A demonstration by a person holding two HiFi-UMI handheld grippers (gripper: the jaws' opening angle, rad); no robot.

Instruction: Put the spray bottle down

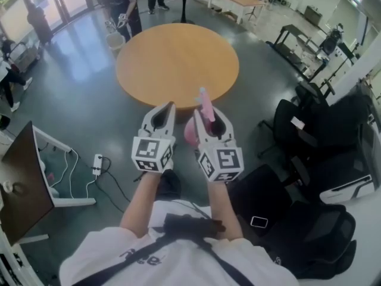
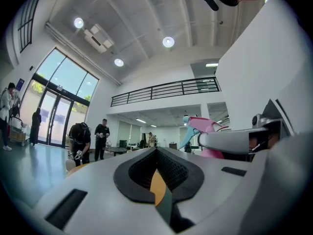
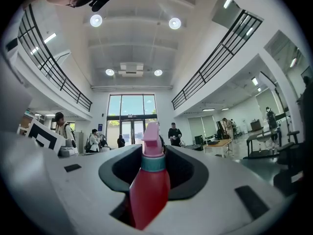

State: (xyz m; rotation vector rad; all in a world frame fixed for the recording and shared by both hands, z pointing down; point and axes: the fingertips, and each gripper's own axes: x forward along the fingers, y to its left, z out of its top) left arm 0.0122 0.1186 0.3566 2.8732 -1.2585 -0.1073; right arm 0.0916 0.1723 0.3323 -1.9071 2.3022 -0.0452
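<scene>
Forearms (image 1: 146, 198) reach forward side by side from the person's chest, each carrying a gripper out toward the round wooden table (image 1: 178, 58). The right gripper (image 1: 209, 119) has its jaws clamped on the spray bottle (image 1: 206, 107), with the pads pressing the red body just under the teal collar. The pink trigger head stands clear above the jaws. Gripping this low on the neck keeps the bottle upright and leaves its base free below, which seems the sensible way to hold it for setting it down on its bottom. The bottle is in the air, not resting on anything, and from the head view it sits at about the table's near edge. Whether it is already over the wood or just short of it cannot be told. The left gripper (image 1: 169, 107) rides just beside it, jaw tips together and nothing between them. It looks like a spare hand kept close but out of the way. The tabletop is bare, so any spot inside the near edge would likely do. People (image 3: 175, 133) stand well beyond the table's far edge.
</scene>
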